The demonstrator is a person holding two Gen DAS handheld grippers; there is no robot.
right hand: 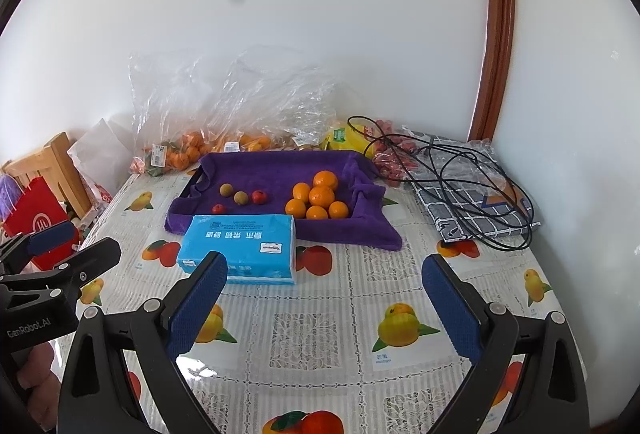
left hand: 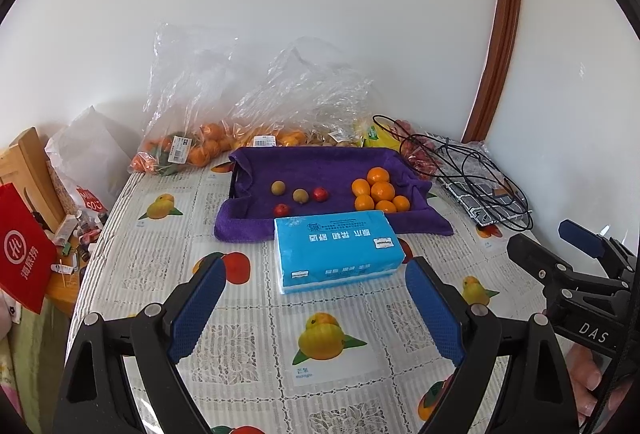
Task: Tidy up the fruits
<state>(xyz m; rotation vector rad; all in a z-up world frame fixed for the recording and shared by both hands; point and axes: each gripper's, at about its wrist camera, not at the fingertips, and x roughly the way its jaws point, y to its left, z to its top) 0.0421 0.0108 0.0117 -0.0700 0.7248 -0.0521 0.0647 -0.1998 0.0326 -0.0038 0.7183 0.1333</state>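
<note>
1. Both tools spread wide and holding nothing: left tool (left hand: 312, 314) and right tool (right hand: 324, 310) hovering over the surface (left hand: 256, 314), short of the blue tissue pack (left hand: 336, 250).
2. Fruit already on the purple towel (left hand: 320, 162) in the tray: oranges (left hand: 380, 194) piled at its right, two brown and two red small fruits (left hand: 298, 196) loose at its left. More oranges in clear bags (left hand: 192, 146) behind, by the wall.
3. Probably best: lift over the tissue pack, come down on one fruit, close gently; round fruit likely to roll.
4. Left view only: clutter on the side stand at far left.
5. Right view only: whole loop of black cable (right hand: 480, 194) on the checked cloth.
</note>
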